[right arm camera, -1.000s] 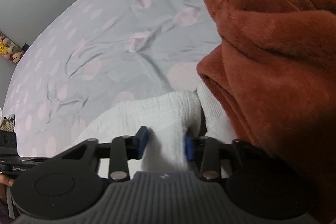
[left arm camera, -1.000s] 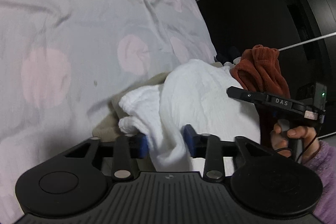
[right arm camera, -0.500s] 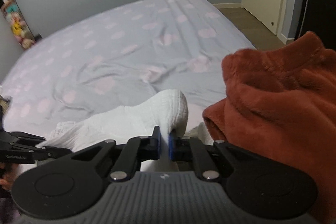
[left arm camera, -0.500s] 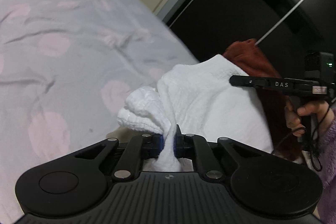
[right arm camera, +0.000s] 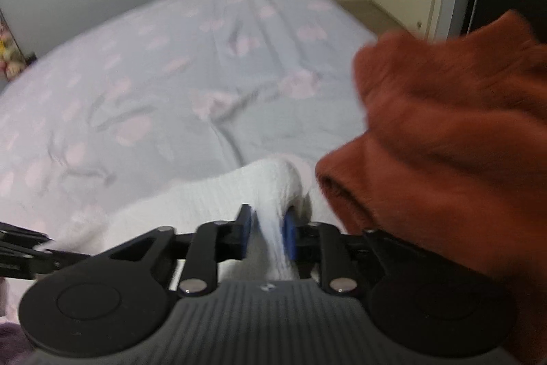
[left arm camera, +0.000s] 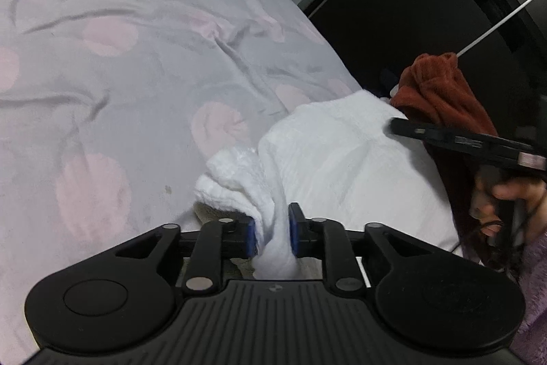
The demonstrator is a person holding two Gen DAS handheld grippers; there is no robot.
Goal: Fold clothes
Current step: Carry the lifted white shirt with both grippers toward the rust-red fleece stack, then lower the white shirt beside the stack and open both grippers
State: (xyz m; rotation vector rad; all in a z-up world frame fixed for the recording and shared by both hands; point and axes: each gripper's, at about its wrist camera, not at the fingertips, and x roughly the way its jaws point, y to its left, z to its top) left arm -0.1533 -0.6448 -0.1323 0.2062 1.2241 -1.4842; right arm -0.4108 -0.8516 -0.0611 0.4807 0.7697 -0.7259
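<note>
Left wrist view
Left gripper (left arm camera: pixel 271 233): we see its blue pads clamped on a bunched fold of the white garment (left arm camera: pixel 342 159).
White garment: it lies at the near edge of the bed (left arm camera: pixel 136 74), whose grey sheet has pink dots.
Rust fleece (left arm camera: pixel 441 94): piled behind the white garment, touching it.
Hand (left arm camera: pixel 506 204): we see it holding the other tool's handle at the right.

Right wrist view
Right gripper (right arm camera: pixel 266 236): we see the jaws pinching a ridge of the white garment (right arm camera: pixel 212 204).
Rust fleece (right arm camera: pixel 444 132): fills the right side, blurred.
</note>
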